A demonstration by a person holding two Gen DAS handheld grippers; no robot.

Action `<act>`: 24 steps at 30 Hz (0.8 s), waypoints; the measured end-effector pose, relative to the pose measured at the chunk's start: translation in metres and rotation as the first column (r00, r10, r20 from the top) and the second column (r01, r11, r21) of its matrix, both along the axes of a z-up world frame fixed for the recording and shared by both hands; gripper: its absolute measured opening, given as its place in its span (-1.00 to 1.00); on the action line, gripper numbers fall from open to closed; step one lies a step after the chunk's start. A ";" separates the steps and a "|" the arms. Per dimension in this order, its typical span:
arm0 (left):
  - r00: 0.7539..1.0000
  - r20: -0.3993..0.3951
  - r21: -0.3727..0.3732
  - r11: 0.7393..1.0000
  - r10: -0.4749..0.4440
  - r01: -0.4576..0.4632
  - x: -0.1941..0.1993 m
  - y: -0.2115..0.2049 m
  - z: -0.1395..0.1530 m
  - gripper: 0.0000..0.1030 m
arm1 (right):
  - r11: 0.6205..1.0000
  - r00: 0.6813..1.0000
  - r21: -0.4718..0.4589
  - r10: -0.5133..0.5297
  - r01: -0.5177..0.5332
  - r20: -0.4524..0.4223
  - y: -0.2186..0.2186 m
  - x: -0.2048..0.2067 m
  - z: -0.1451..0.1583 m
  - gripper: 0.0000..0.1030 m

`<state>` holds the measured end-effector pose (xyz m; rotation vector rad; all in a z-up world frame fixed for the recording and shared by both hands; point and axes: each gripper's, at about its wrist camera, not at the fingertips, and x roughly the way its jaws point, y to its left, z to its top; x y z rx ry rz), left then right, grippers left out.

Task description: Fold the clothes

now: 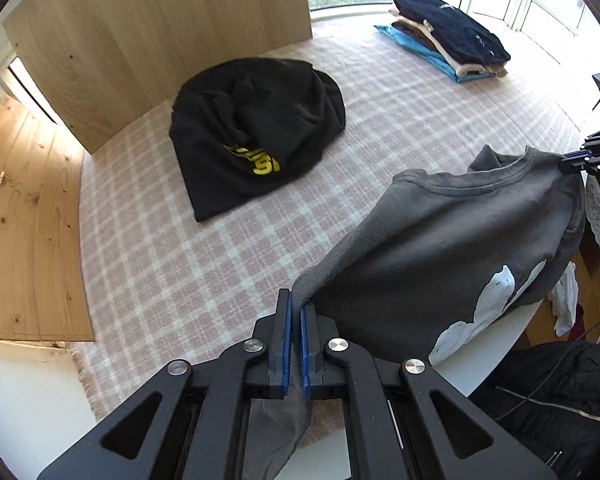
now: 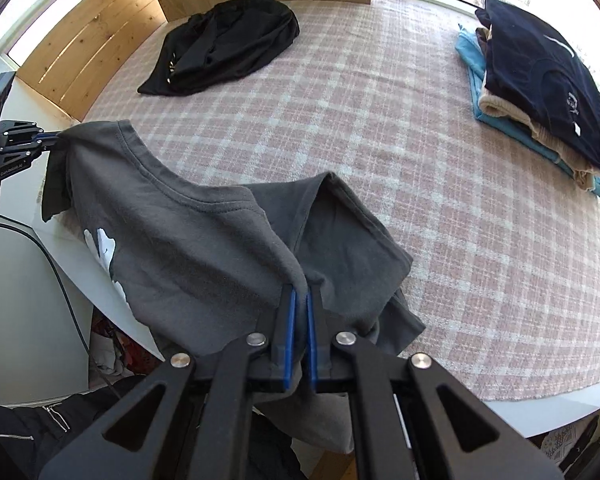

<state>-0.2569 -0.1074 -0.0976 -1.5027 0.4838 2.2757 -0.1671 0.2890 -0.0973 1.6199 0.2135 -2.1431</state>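
A dark grey T-shirt [image 1: 452,240] with a white print hangs stretched between both grippers above the near edge of the table. My left gripper [image 1: 296,300] is shut on one shoulder of the grey T-shirt [image 2: 188,248]; in the right wrist view the left gripper [image 2: 50,140] sits at the far left. My right gripper [image 2: 300,292] is shut on the other shoulder, and from the left wrist the right gripper [image 1: 568,160] shows at the right edge. The collar faces the table's middle. A sleeve droops onto the checked cloth.
A crumpled black garment [image 1: 256,136] with yellow lettering lies at the far left of the pink checked tablecloth [image 2: 380,120]. A stack of folded clothes [image 2: 540,84], navy on top, sits far right. Wooden panels [image 1: 140,32] stand behind. A black jacket [image 1: 560,400] lies below the table edge.
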 end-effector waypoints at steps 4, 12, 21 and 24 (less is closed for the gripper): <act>0.986 -0.157 0.004 0.999 0.052 -0.052 -0.011 -0.005 0.055 -0.94 | 0.999 0.990 -0.033 -0.015 0.010 -0.142 -0.015 -0.005 0.058 -0.90; 0.856 -0.488 0.086 0.986 0.168 -0.144 0.027 -0.048 0.209 -0.94 | 0.990 0.881 -0.115 0.017 -0.081 -0.473 -0.061 0.049 0.232 -0.90; 0.676 -0.655 0.159 0.936 0.338 -0.313 0.107 -0.138 0.304 -0.94 | 0.925 0.770 -0.182 0.155 -0.333 -0.618 -0.127 0.156 0.316 -0.90; 0.642 -0.686 0.142 0.928 0.343 -0.344 0.117 -0.144 0.330 -0.95 | 0.889 0.744 -0.201 0.200 -0.411 -0.638 -0.139 0.179 0.331 -0.90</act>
